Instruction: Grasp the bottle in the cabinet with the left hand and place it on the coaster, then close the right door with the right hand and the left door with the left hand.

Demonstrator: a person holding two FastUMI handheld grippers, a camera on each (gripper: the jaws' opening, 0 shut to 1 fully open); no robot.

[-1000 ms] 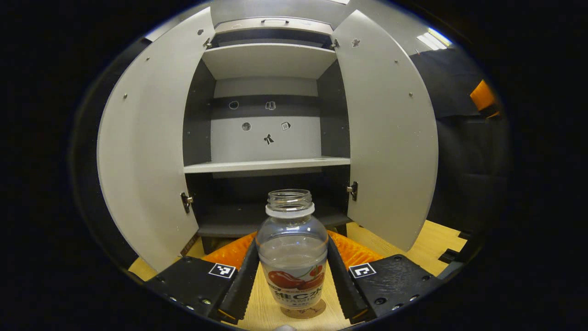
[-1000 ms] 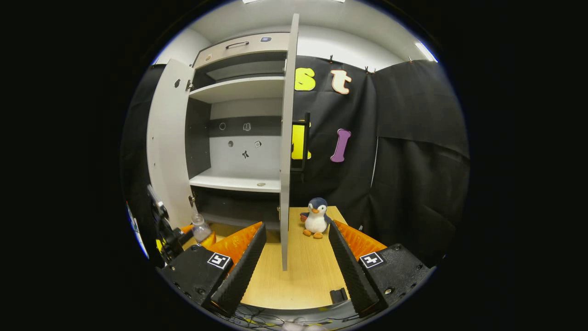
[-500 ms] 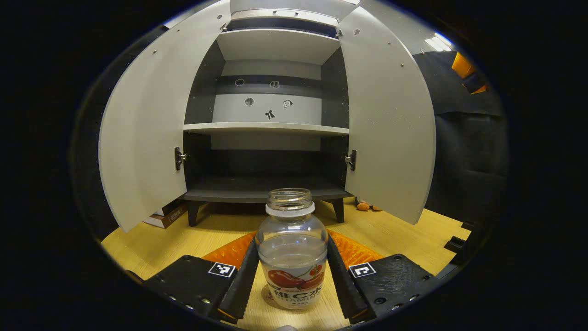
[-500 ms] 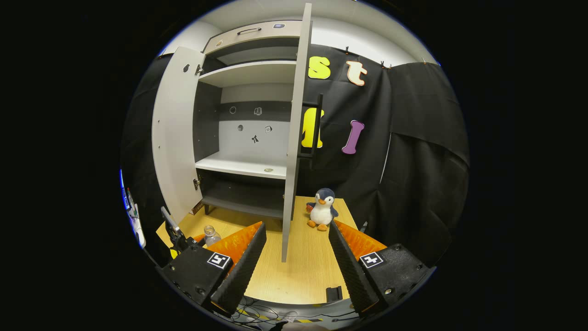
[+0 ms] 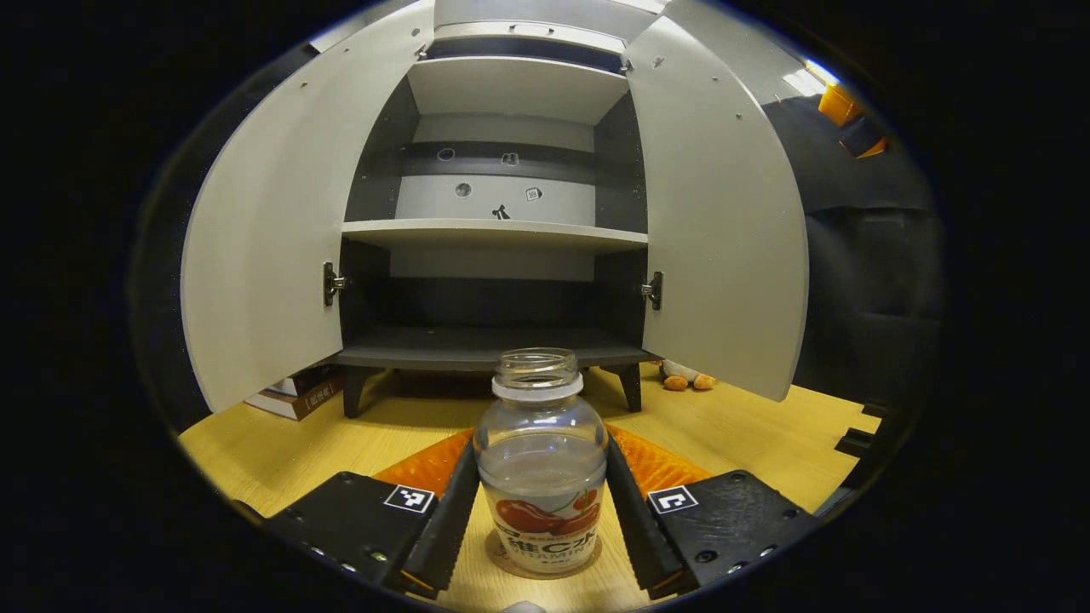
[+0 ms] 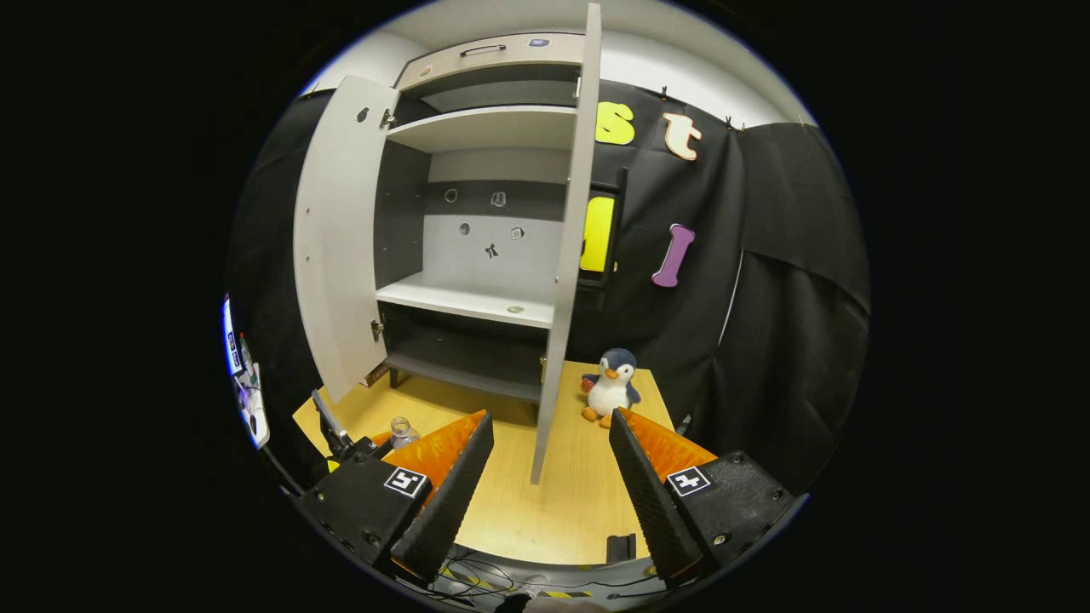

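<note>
In the left gripper view, my left gripper (image 5: 540,502) has come down: the bottle (image 5: 540,464), both fingers pressing it, now stands on the coaster (image 5: 542,564), where a second ago it hung above. I judge release comes next.

In the right gripper view, my right gripper (image 6: 545,477) is spread wide, empty, near the right door (image 6: 569,255) edge.

Clear glossy plastic bottle (image 5: 540,460); matt wood-grain table (image 5: 741,426).
</note>
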